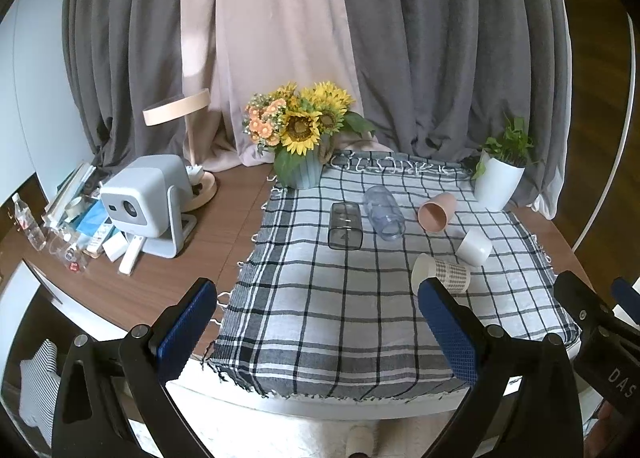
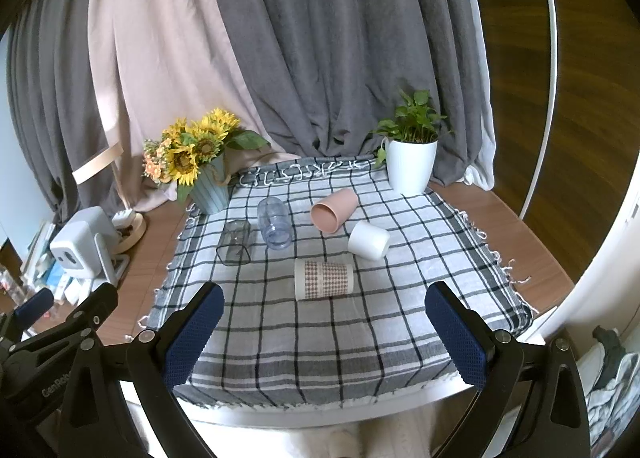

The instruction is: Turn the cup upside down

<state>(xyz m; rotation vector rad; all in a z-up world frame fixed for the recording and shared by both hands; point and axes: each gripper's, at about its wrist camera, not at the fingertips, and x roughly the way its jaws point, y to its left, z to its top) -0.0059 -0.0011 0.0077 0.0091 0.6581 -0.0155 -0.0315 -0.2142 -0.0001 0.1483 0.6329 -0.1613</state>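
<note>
Your left gripper (image 1: 316,322) hangs over the near edge of the checked cloth (image 1: 320,330) with its blue-padded fingers (image 1: 188,330) spread wide, holding nothing and touching nothing. Your right gripper (image 2: 324,326) is spread just as wide over the same near edge, also empty and clear of every cup.

All five cups lie on their sides on the cloth. The patterned paper cup (image 2: 324,280) is nearest you, around the middle of the cloth, lying crosswise between the right gripper's fingers in that view. Just beyond it toward the right edge is the white cup (image 2: 369,240). Behind that, near the far edge, rests the pink cup (image 2: 334,210), its mouth turned toward you. The clear bluish cup (image 2: 274,228) and the smoky square cup (image 2: 235,243) lie toward the far left corner, close beside each other.

A sunflower vase (image 2: 210,188) stands at the far left corner, a white planter (image 2: 410,166) at the far right corner.
</note>
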